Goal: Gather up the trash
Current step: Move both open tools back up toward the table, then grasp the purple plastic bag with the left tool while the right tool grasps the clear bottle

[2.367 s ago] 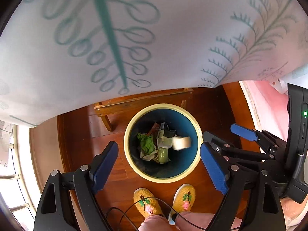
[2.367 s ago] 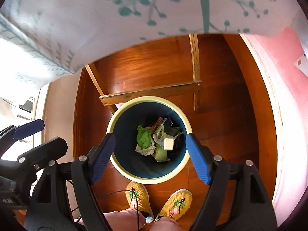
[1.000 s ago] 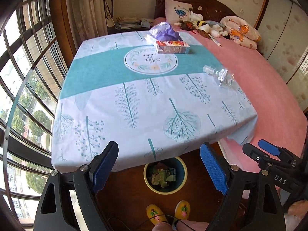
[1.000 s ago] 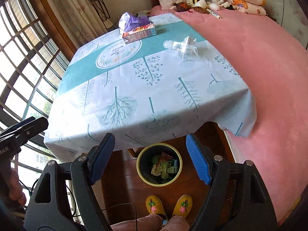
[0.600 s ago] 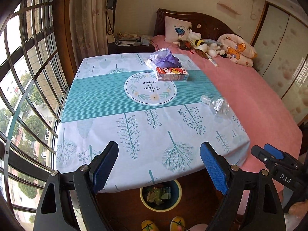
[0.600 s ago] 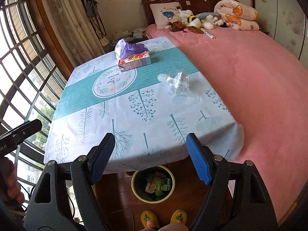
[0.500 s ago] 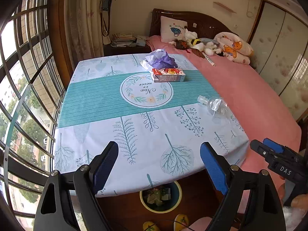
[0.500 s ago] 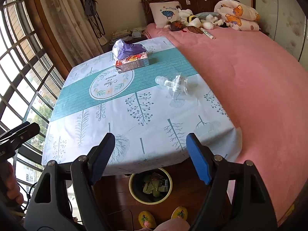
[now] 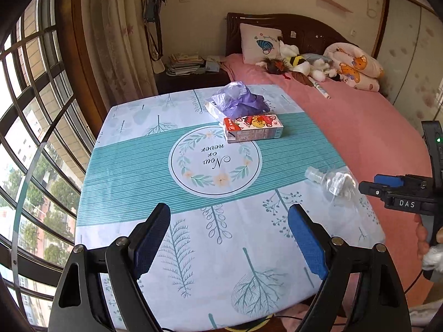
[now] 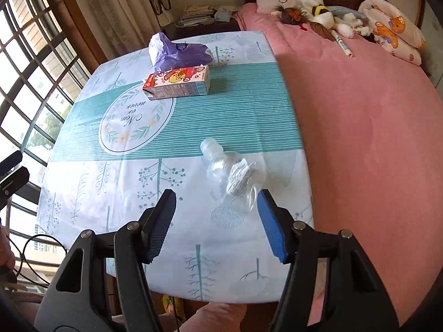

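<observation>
Two hand-held grippers above a table draped in a white and teal tablecloth (image 9: 133, 171) printed with trees and a central wreath emblem. Left gripper (image 9: 229, 238): blue-padded jaws spread wide, empty, hanging over the near part of the cloth. Right gripper (image 10: 216, 224): jaws likewise spread and empty, positioned just short of a crushed clear plastic bottle (image 10: 229, 171), which lies on its side near the right edge of the table, neck pointing toward the teal band; its crumpled body reaches close to the right fingertip, though contact cannot be judged. In the left wrist view the same bottle (image 9: 332, 182) appears beside the right gripper's body, marked "DAS". At the far side of the wreath lies a red and white printed carton (image 9: 253, 131) on its side, with a crumpled purple plastic bag (image 9: 239, 101) just behind it, touching or overlapping its far edge. A pink bed (image 10: 373, 127) adjoins the table on the right, with stuffed toys (image 9: 301, 65) and a pillow (image 9: 260, 43) at the headboard.
</observation>
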A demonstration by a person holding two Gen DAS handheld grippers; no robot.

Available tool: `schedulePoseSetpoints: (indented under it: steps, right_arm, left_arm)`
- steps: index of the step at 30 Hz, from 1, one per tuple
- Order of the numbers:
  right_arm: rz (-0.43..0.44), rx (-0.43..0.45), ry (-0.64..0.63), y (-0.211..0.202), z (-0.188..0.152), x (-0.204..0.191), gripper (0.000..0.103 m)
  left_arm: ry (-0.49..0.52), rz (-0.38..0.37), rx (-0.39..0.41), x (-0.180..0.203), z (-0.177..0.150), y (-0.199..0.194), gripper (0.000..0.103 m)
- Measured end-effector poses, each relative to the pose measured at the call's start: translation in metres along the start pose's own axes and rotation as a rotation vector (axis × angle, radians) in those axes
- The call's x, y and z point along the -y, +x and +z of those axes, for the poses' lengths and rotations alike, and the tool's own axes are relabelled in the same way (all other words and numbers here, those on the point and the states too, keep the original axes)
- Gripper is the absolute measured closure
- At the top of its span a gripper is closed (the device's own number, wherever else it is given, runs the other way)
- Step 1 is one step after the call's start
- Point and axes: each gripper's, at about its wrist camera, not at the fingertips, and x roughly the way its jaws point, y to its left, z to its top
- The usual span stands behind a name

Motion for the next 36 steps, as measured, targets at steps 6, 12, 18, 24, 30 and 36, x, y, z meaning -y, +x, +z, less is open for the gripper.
schedulePoseSetpoints:
  steps: [6, 12, 18, 24, 30, 36]
  right_arm:
    - [0.106, -0.178, -0.135, 0.07, 0.045, 0.036, 0.045]
    - [0.27, -0.325, -0.264, 0.112, 0.052, 0.032, 0.059]
    - [0.372, -0.416, -0.355, 0.12, 0.05, 0.019, 0.07]
    - [0.4, -0.395, -0.363, 0.118, 0.068, 0.016, 0.078]
    - [0.382, -0.286, -0.231, 0.118, 0.116, 0.037, 0.082]
    - [0.337, -0.185, -0.044, 0.133, 0.17, 0.074, 0.082]
  left_arm:
    - [-0.138, 0.039, -0.086, 0.017, 0.045, 0.057, 0.015]
    - [-0.219, 0.092, -0.153, 0.033, 0.064, 0.1, 0.015]
    - [-0.22, 0.123, -0.2, 0.046, 0.07, 0.122, 0.015]
    - [-0.236, 0.129, -0.216, 0.052, 0.088, 0.139, 0.015]
    - [-0.229, 0.12, -0.199, 0.056, 0.132, 0.159, 0.015]
    - [-0.234, 0.114, -0.168, 0.056, 0.198, 0.196, 0.015]
